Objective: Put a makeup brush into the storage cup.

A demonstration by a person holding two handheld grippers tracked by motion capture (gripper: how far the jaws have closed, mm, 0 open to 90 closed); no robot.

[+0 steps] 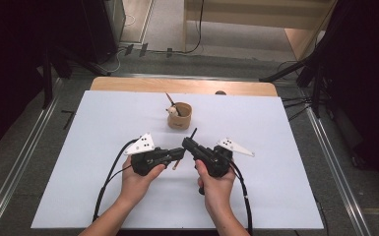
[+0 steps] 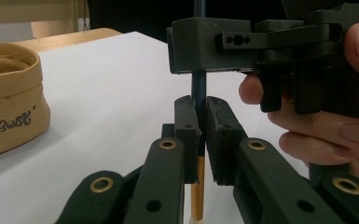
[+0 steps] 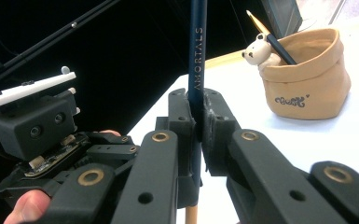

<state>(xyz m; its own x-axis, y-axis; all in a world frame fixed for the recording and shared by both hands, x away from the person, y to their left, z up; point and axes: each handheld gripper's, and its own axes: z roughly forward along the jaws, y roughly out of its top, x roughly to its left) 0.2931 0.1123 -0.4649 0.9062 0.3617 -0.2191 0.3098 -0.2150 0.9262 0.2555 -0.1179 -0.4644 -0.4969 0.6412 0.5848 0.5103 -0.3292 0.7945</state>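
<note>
Currently both grippers clench one dark blue pencil mid-surface: left gripper and right gripper, jaws meeting. Tan fabric pen pot stands at 12 o'clock.

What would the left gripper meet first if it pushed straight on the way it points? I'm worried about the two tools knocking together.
Probably the right gripper, right ahead of the left gripper; both are shut on one pencil.

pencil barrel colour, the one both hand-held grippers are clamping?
Dark navy blue pencil with pale lettering, turning gold near its lower end; clearest in the right gripper view.
</note>
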